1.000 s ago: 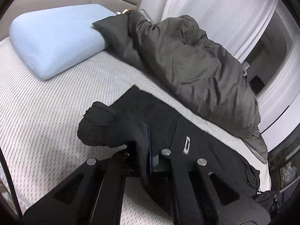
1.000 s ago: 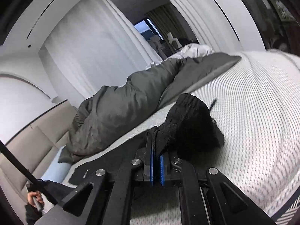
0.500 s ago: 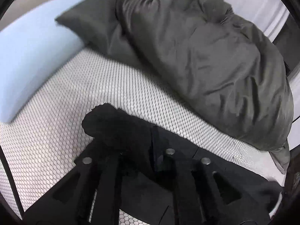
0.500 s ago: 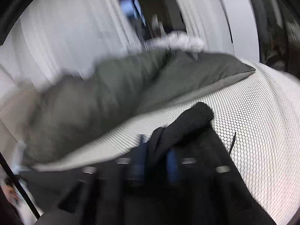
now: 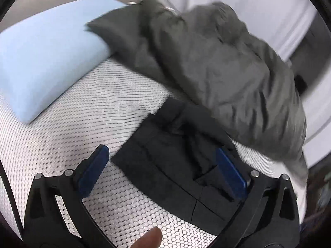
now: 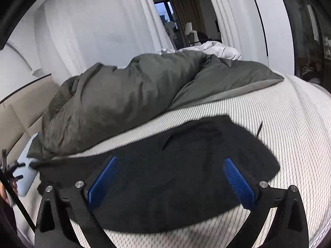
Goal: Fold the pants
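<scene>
The black pants (image 5: 175,161) lie folded on the white mesh mattress (image 5: 86,128). In the left wrist view my left gripper (image 5: 163,165) is open just above their leg end, one blue pad on each side. In the right wrist view the pants (image 6: 175,165) spread flat as a dark band. My right gripper (image 6: 171,175) is open above them, holding nothing. A thin black drawstring (image 6: 259,129) sticks out at the pants' right edge.
A rumpled dark grey duvet (image 5: 217,62) lies along the far side of the pants; it also shows in the right wrist view (image 6: 124,99). A light blue pillow (image 5: 47,49) sits at the head of the bed. A fingertip (image 5: 149,238) shows at the bottom edge.
Both grippers were shut on bunched pants fabric, carried it over toward the duvet, then opened. The fabric now lies flat on the rest of the pants.
</scene>
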Demonstrator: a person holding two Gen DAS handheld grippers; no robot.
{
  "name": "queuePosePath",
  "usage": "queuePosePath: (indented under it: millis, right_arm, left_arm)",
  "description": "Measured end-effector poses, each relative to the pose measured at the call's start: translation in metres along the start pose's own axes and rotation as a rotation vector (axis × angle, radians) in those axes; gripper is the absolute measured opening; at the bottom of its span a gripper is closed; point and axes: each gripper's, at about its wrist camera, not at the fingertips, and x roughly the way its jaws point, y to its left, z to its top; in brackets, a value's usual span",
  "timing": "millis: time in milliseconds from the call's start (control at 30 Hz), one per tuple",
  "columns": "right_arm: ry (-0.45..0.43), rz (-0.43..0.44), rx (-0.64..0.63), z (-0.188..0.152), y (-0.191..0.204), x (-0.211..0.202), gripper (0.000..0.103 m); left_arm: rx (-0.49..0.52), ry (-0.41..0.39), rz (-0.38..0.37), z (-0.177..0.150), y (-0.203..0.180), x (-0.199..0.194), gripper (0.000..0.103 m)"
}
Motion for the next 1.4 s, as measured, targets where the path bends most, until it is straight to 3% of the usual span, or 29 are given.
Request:
queuePosePath:
  millis: [167, 300, 400, 533, 767, 833, 900, 967, 1100, 1267, 1400]
  right_arm:
    - [0.012, 0.070, 0.119, -0.023, -0.004, 0.008, 0.103]
    - [0.048, 0.132, 0.191, -0.037, -0.007, 0.027, 0.103]
    - [0.031, 0.239, 0.184, -0.038, -0.009, 0.040, 0.103]
    - [0.020, 0.290, 0.207, -0.038, -0.015, 0.051, 0.103]
    - [0.062, 0.273, 0.254, -0.035, -0.023, 0.061, 0.103]
    - [0.054, 0.267, 0.250, -0.033, -0.023, 0.060, 0.103]
    - [0.052, 0.258, 0.242, -0.033, -0.020, 0.061, 0.103]
    - [0.062, 0.239, 0.235, -0.033, -0.018, 0.066, 0.103]
    - [0.076, 0.236, 0.230, -0.036, -0.016, 0.067, 0.103]
    - [0.076, 0.212, 0.223, -0.038, -0.017, 0.062, 0.103]
    - [0.078, 0.211, 0.264, -0.039, -0.026, 0.059, 0.103]
  left_arm:
    - [-0.005, 0.022, -0.044, -0.040, 0.014, -0.014, 0.102]
    - [-0.056, 0.046, -0.128, -0.078, 0.011, -0.004, 0.101]
    - [-0.104, 0.079, -0.219, -0.104, 0.006, 0.012, 0.092]
    - [-0.124, 0.094, -0.261, -0.118, -0.004, 0.042, 0.083]
    - [-0.101, 0.157, -0.225, -0.107, -0.033, 0.104, 0.067]
    - [-0.151, 0.164, -0.204, -0.104, -0.030, 0.123, 0.048]
    - [-0.235, 0.161, -0.183, -0.106, -0.021, 0.135, 0.016]
    - [-0.264, 0.144, -0.147, -0.108, -0.016, 0.139, 0.004]
    - [-0.273, 0.041, -0.125, -0.111, -0.013, 0.115, 0.000]
    - [-0.242, -0.065, -0.131, -0.118, -0.011, 0.057, 0.000]
    - [-0.237, -0.032, -0.018, -0.120, 0.006, 0.061, 0.000]
